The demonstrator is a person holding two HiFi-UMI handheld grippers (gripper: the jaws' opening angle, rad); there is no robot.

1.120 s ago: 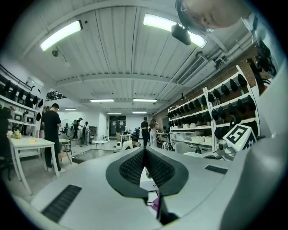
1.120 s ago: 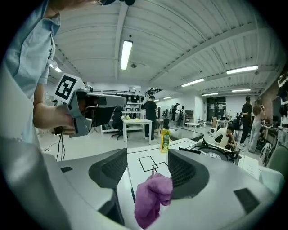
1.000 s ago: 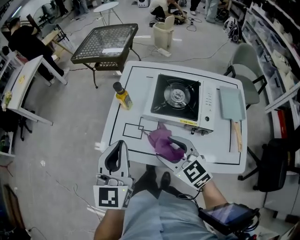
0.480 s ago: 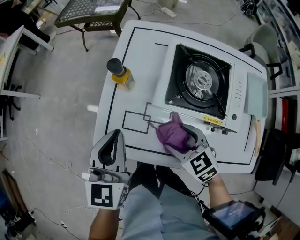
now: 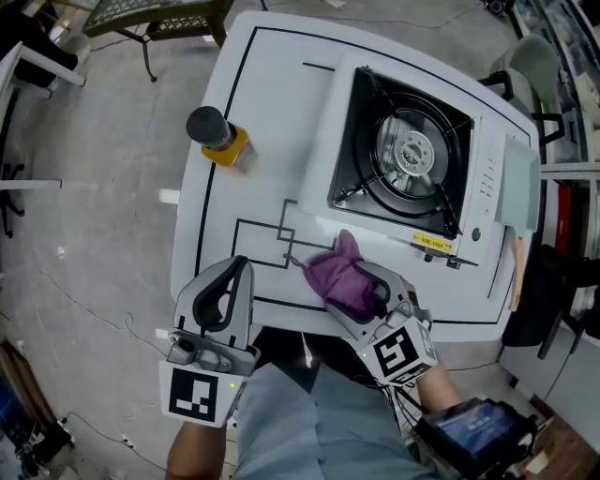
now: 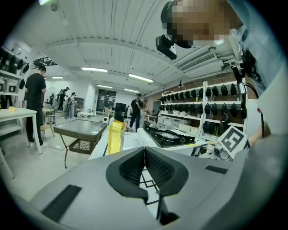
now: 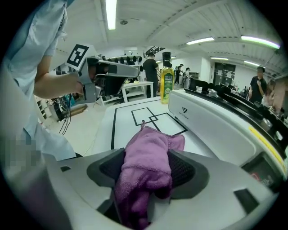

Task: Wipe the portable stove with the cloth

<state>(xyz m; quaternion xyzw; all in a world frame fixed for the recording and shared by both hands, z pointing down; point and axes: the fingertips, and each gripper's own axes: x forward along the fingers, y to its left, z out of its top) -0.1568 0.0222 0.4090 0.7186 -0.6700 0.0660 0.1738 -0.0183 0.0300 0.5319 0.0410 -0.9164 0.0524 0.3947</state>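
Note:
The portable stove [image 5: 403, 159] sits on the right half of the white table [image 5: 262, 112], its black burner well facing up. A purple cloth [image 5: 342, 277] lies bunched between the pads of my right gripper [image 5: 354, 281], just in front of the stove's near edge. In the right gripper view the cloth [image 7: 148, 148] fills the gap and touches both pads of that gripper [image 7: 146, 168]; its jaws have just been opening a little around the cloth. The stove's white side [image 7: 216, 121] runs along the right. My left gripper [image 5: 236, 272] hovers at the table's near edge, shut and empty [image 6: 145, 161].
A yellow bottle with a black cap [image 5: 217, 136] stands at the table's left side. A grey-green flat tool with a wooden handle [image 5: 520, 192] lies right of the stove. Black taped rectangles [image 5: 258, 244] mark the table. A dark mesh table [image 5: 159, 14] stands beyond.
Both grippers have sunk toward the table. The right one has carried the cloth down to the spot in front of the stove, and the table fills more of the head view.

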